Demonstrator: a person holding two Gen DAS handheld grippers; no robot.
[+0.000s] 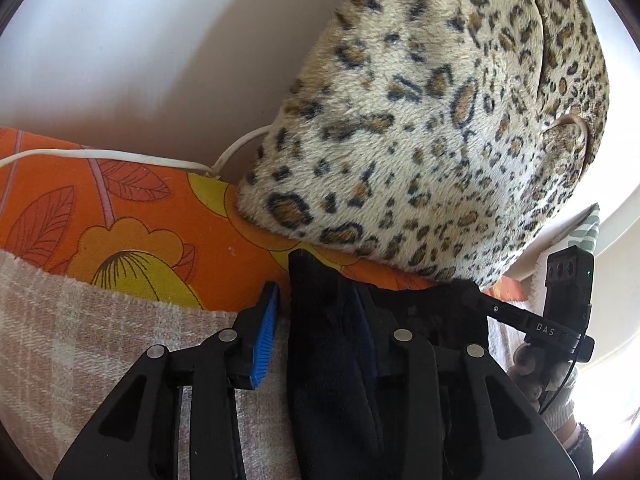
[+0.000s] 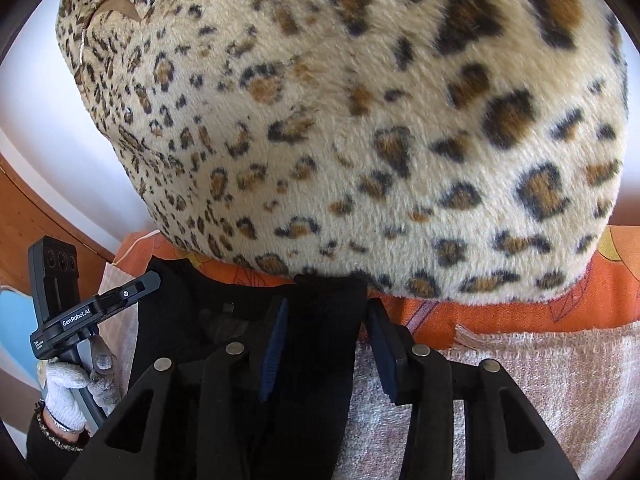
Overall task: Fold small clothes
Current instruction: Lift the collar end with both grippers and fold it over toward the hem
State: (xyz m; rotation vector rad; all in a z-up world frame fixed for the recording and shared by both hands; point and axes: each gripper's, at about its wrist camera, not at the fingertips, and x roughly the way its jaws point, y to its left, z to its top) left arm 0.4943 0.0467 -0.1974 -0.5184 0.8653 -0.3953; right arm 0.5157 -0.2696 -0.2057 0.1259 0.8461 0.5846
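Right gripper (image 2: pixel 326 344): black arms with blue pads, jaws apart; black garment (image 2: pixel 316 320) lies between them, against the left pad and clear of the right pad.
Black garment: spread to the left, far edge tucked under the leopard cushion (image 2: pixel 352 120).
Leopard cushion: plush, spotted, filling the far half of the view, resting on orange floral fabric (image 2: pixel 500 312).
Pale woven cloth (image 2: pixel 520 360): near right, over the orange fabric.
Left gripper (image 2: pixel 96 304): near left, black, lettered body, held by a hand (image 2: pixel 76 392) in a white knit glove.
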